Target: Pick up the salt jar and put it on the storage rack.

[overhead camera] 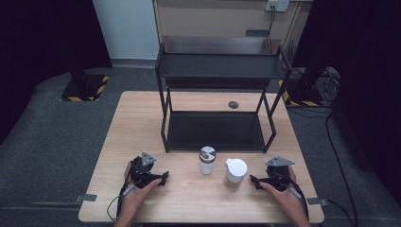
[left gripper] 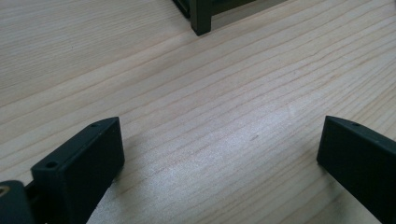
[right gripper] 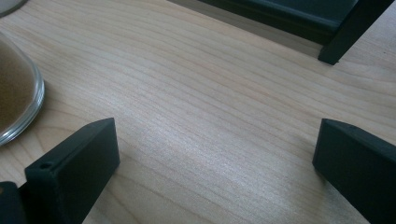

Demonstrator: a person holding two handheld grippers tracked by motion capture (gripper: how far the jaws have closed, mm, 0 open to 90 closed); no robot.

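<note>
Near white-lidded jar (overhead camera: 235, 172), right hand-held gripper (overhead camera: 256, 181) rests agape, empty.

Spread fingers (left gripper: 79, 168) over wooden table (left gripper: 224, 93)

Matt pale wood table (overhead camera: 142, 142); black metal rack (overhead camera: 215, 66); glass jar (right gripper: 18, 98).

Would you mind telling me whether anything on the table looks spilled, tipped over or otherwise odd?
Nothing stands out. The shaker jar and the white-lidded jar stand upright before the black rack, with no spill on the table.
</note>
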